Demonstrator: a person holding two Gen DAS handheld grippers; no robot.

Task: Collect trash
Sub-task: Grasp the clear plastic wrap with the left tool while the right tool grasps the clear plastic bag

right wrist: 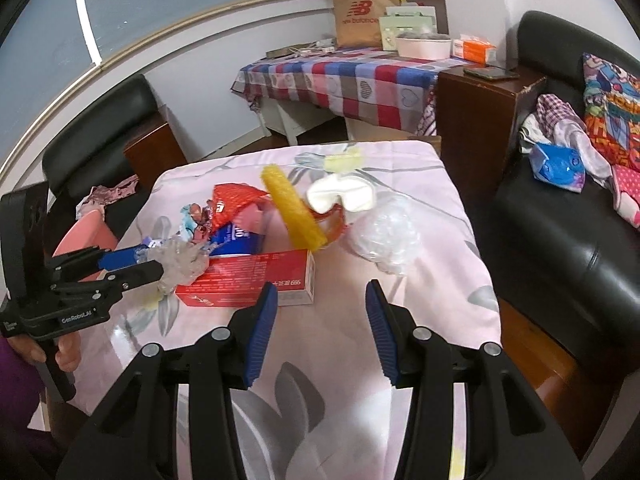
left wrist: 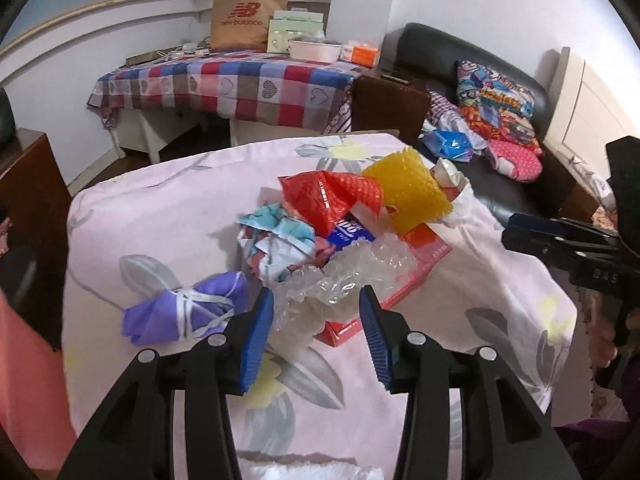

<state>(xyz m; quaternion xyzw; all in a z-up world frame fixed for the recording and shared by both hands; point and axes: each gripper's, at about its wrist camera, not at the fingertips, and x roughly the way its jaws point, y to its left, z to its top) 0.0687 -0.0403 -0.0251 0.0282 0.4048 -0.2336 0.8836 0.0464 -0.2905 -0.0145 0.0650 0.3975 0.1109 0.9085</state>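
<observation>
We are reaching the left gripper (left wrist: 316,312), jaws apart, around the clear wrap (left wrist: 336,276) at the desk (left wrist: 160,216) pile's 6 o'clock; next, closing on it. Right gripper (right wrist: 322,304) is hovering apart, empty.

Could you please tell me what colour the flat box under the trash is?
Red box, with a white end; clearest in the right wrist view.

Each matte black plastic claw (left wrist: 316,336) (right wrist: 320,332) is fitted with ribbed blue pads (left wrist: 256,344) and round silver screws (left wrist: 416,337). White lettering is printed on the left claw's body (right wrist: 76,316), below which bare fingers (right wrist: 66,354) and a purple sleeve (right wrist: 16,384) are seen.
</observation>
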